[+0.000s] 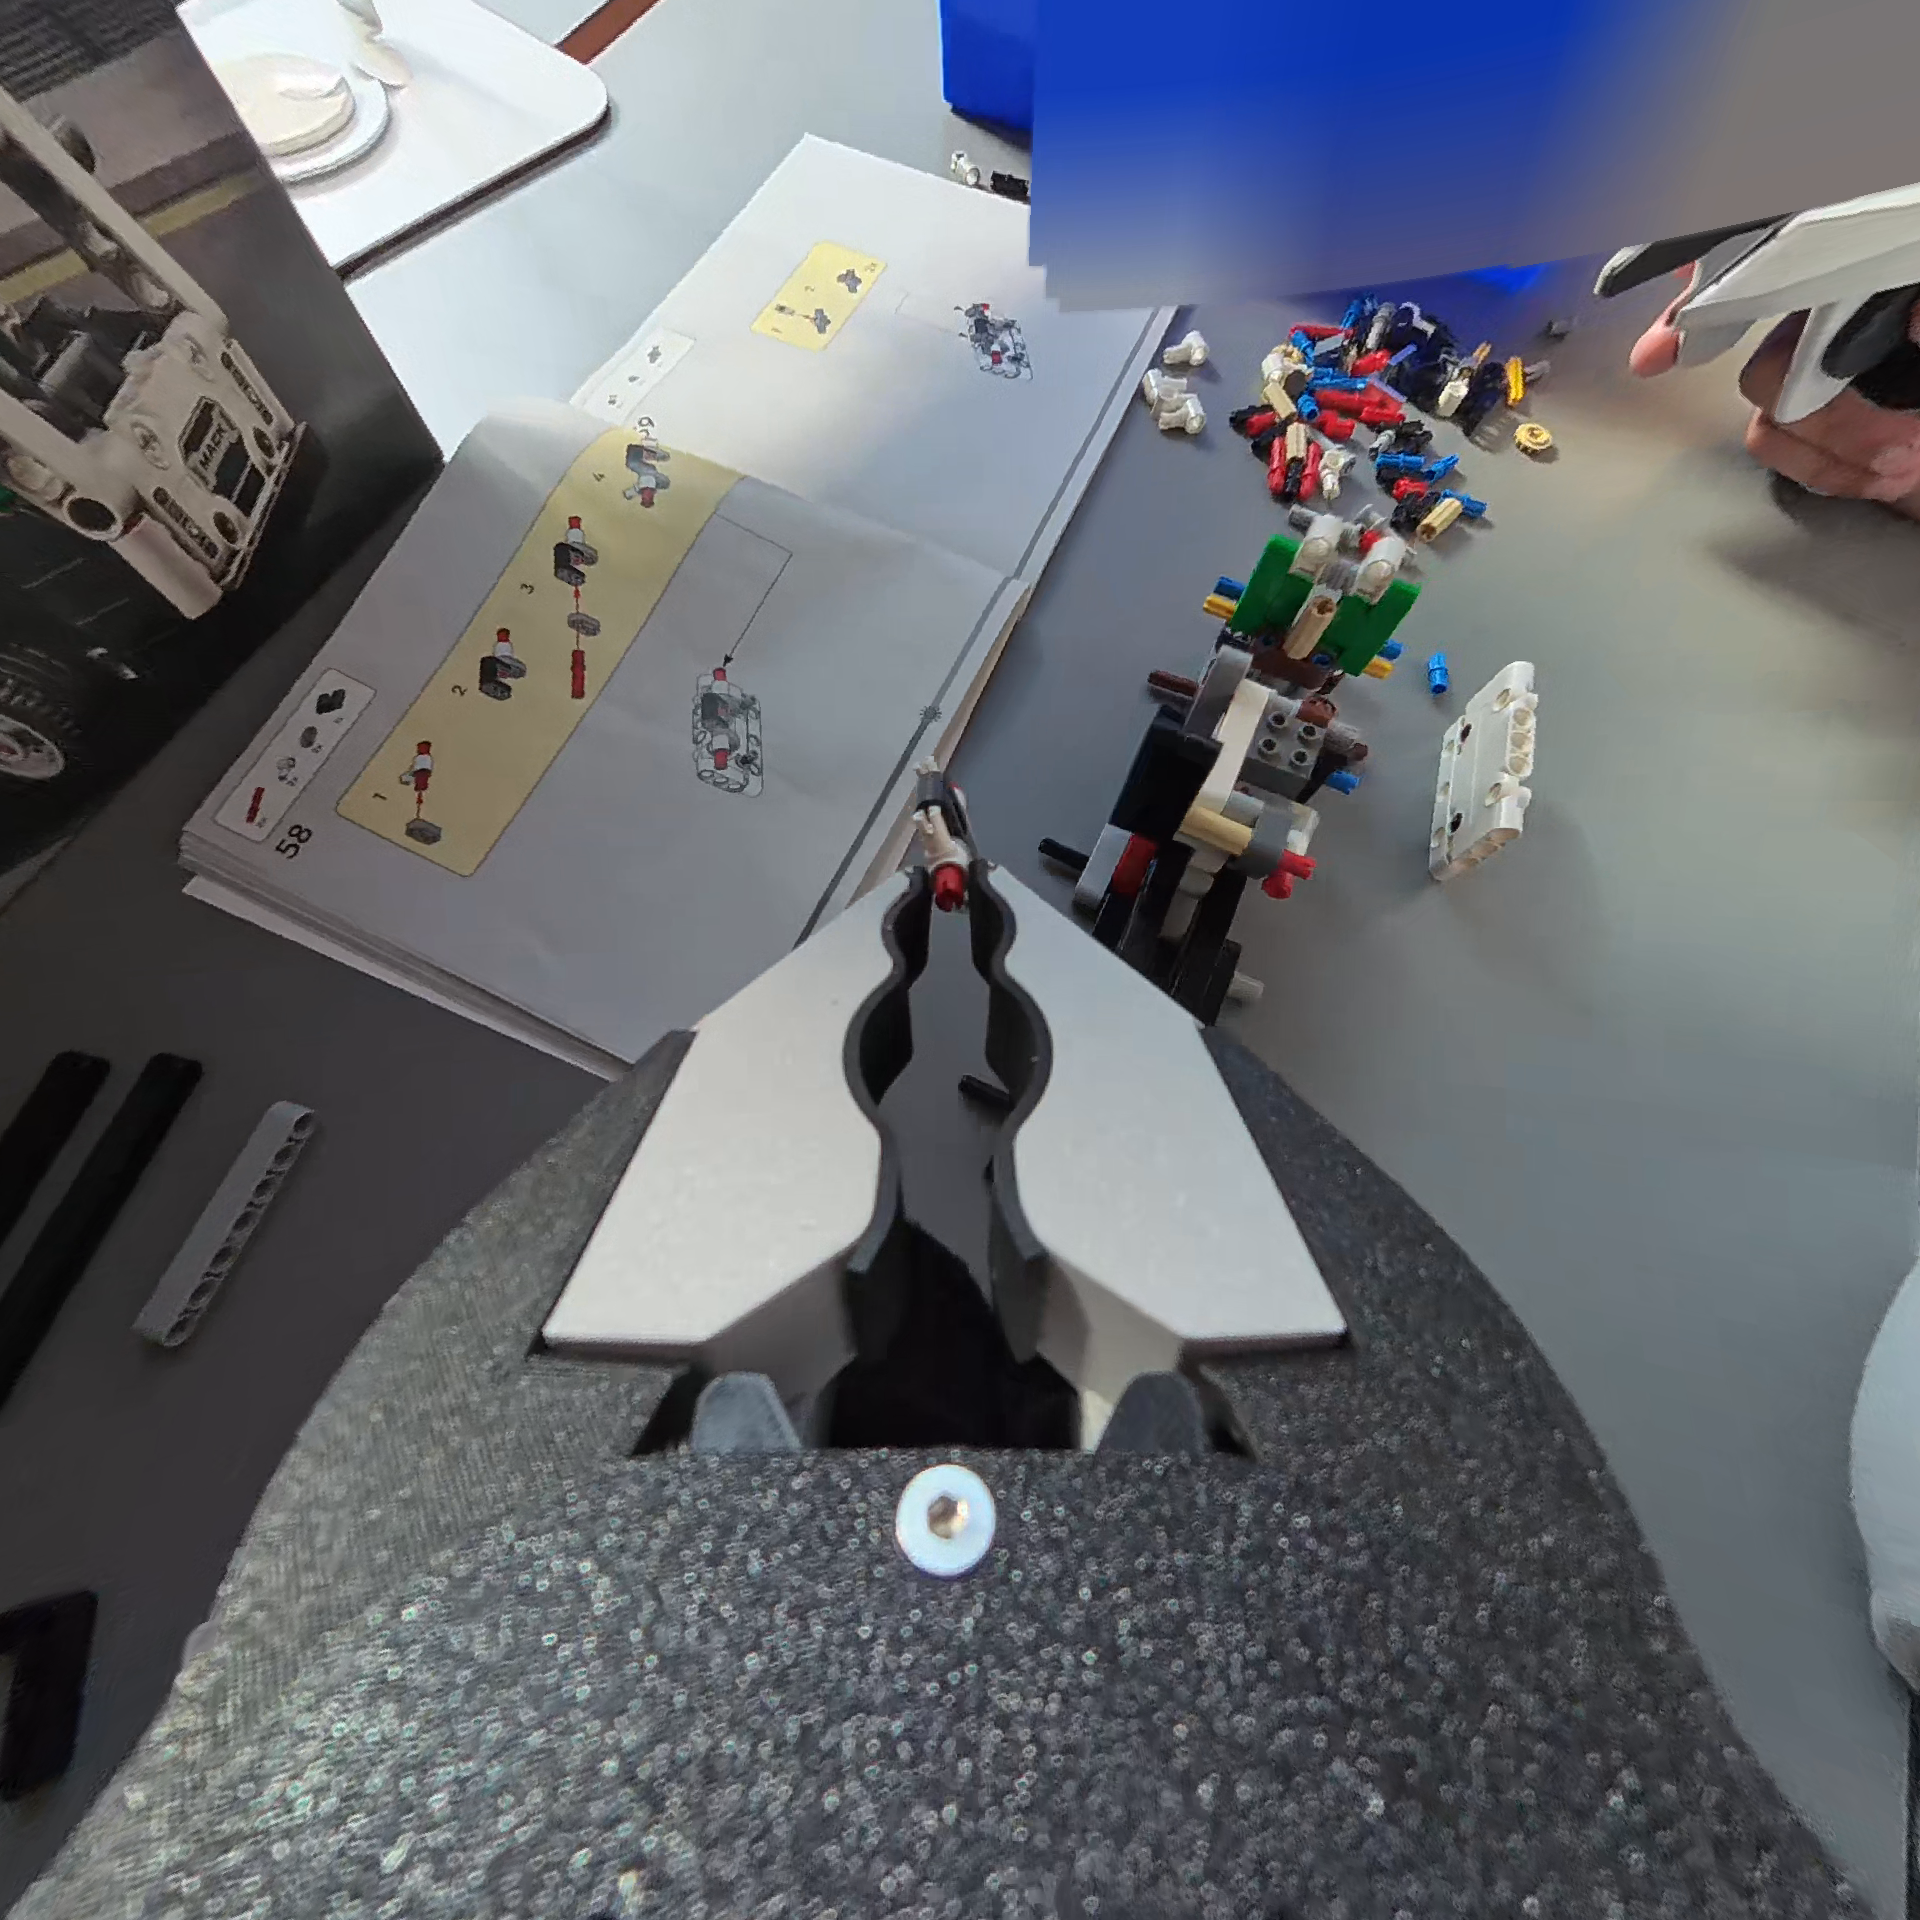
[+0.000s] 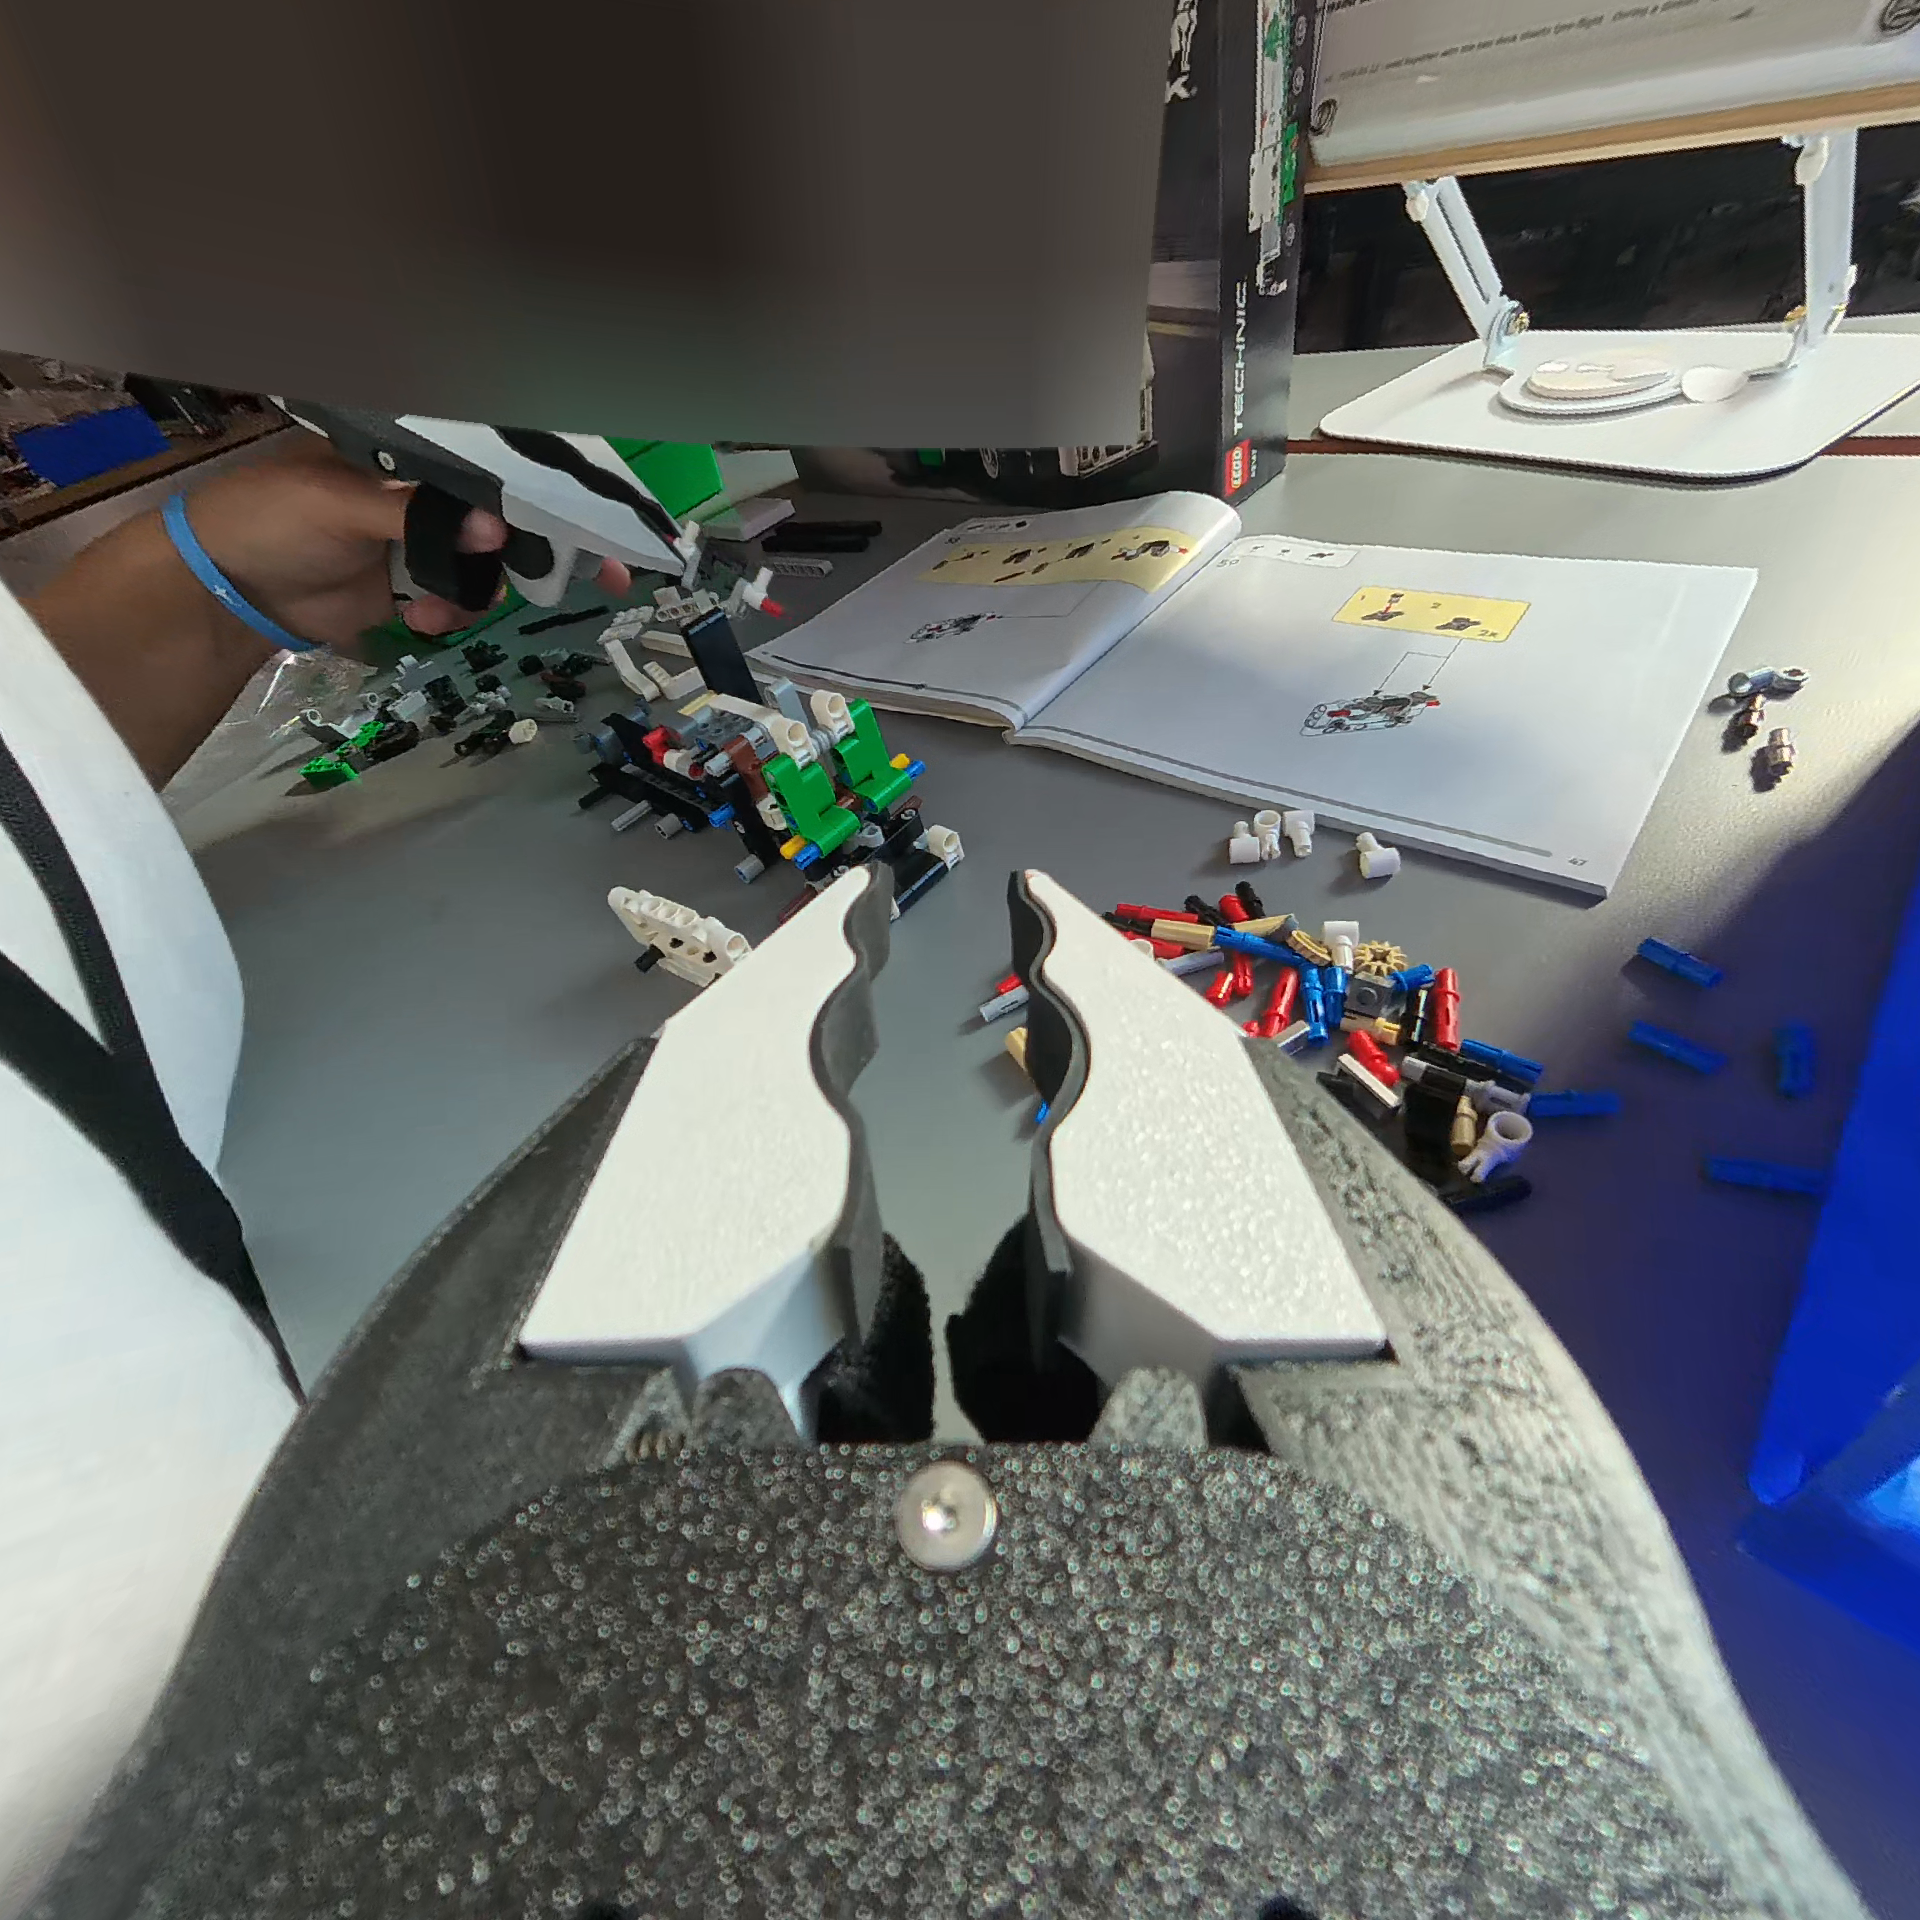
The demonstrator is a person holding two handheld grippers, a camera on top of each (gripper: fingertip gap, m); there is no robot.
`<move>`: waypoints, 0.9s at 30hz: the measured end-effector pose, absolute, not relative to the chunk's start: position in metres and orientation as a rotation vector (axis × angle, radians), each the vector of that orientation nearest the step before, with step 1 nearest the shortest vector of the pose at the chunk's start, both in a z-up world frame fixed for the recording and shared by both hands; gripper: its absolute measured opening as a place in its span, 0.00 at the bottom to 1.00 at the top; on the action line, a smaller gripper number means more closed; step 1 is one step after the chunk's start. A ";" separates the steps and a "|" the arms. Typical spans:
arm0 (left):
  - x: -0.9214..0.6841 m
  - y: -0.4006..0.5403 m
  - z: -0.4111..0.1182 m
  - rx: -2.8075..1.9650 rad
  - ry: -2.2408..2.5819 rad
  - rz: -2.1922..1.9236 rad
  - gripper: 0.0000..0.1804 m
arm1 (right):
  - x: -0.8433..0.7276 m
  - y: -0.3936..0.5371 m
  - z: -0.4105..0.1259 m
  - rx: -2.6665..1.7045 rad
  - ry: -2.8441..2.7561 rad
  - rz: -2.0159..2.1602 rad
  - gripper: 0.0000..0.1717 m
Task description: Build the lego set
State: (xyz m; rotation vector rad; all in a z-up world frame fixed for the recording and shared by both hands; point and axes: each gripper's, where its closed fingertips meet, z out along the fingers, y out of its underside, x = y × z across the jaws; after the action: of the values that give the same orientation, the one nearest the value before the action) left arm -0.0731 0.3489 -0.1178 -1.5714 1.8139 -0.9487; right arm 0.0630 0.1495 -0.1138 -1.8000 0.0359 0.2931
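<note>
Grey matte tabletop (image 1: 1558,1143) under the left wrist view, crowded with small plastic building parts. Open instruction booklet (image 1: 623,644) just left of the fingertips, glossy pages with yellow step panels; dark printed box (image 1: 156,520) standing behind it. Left gripper (image 1: 943,883) clenched on a small pin assembly (image 1: 940,831), red at the gripped end, white and black beyond, both dark wavy pads pressing it at the very tips. Half-built model (image 1: 1247,769) just right of the tips, blocky, black, grey, white and green. White holed panel (image 1: 1486,769) lying beyond it, apart. Loose heap of pins (image 1: 1371,405) farther off, red, blue, black and tan. Grey holed beam (image 1: 229,1226) and black strips at lower left. White stand base (image 1: 416,114) at the top.

Same grey tabletop in the right wrist view. Right gripper (image 2: 940,888) released, fingers apart, bare table showing between the pads. Heap of pins just right of and partly behind the right finger (image 2: 1174,1091); model just beyond the left fingertip; white panel left of it. Booklet farther back, four small white connectors (image 2: 1273,836) by its edge. Blue bin (image 2: 1849,1247) at the right margin. Left gripper far off, in a hand (image 2: 301,561) with a blue wristband.
</note>
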 end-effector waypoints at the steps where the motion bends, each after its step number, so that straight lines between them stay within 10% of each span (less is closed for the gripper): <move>1: -0.074 0.344 -0.113 -1.543 1.828 -0.948 0.02 | 0.062 0.150 -0.114 -1.799 0.030 0.290 0.12; 27: -0.084 0.382 -0.115 -1.656 1.946 -0.478 0.03 | 0.049 0.156 -0.131 -1.927 -0.082 0.174 0.12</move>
State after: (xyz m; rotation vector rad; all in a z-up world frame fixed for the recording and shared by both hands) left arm -0.0836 0.3823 -0.1154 -1.6558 1.9456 -0.4778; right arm 0.0490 0.1560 -0.1315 -1.9272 -0.0820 0.1737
